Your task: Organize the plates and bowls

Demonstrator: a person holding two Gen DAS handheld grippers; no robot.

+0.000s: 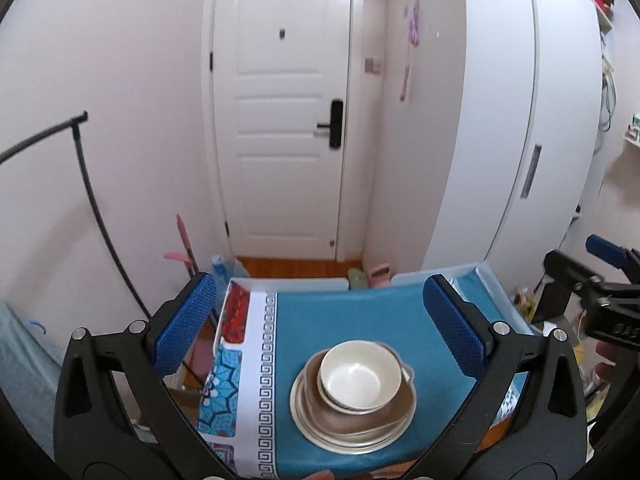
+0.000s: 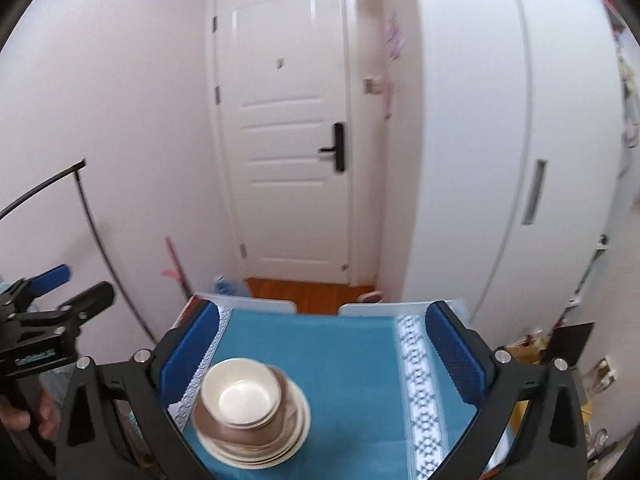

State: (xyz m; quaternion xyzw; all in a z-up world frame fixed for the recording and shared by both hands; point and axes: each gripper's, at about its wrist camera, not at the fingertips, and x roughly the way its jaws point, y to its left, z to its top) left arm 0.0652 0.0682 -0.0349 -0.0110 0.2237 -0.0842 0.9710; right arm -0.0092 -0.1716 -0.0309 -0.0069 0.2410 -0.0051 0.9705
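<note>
A stack of dishes stands on the blue tablecloth [image 1: 340, 320]: cream plates [image 1: 344, 436] at the bottom, a brown dish [image 1: 352, 416] on them, and cream bowls [image 1: 359, 376] nested on top. The stack also shows in the right wrist view [image 2: 250, 408]. My left gripper [image 1: 320, 328] is open and empty, held above and behind the stack. My right gripper [image 2: 322, 354] is open and empty, raised to the right of the stack; it shows at the right edge of the left wrist view [image 1: 600, 276].
The small table has a patterned white border [image 1: 266, 368] on its left and another [image 2: 420, 396] on its right. A white door [image 1: 280, 120] and a white wardrobe [image 1: 500, 140] stand behind. A black rack [image 1: 92, 200] curves at the left. Clutter lies on the floor at the right.
</note>
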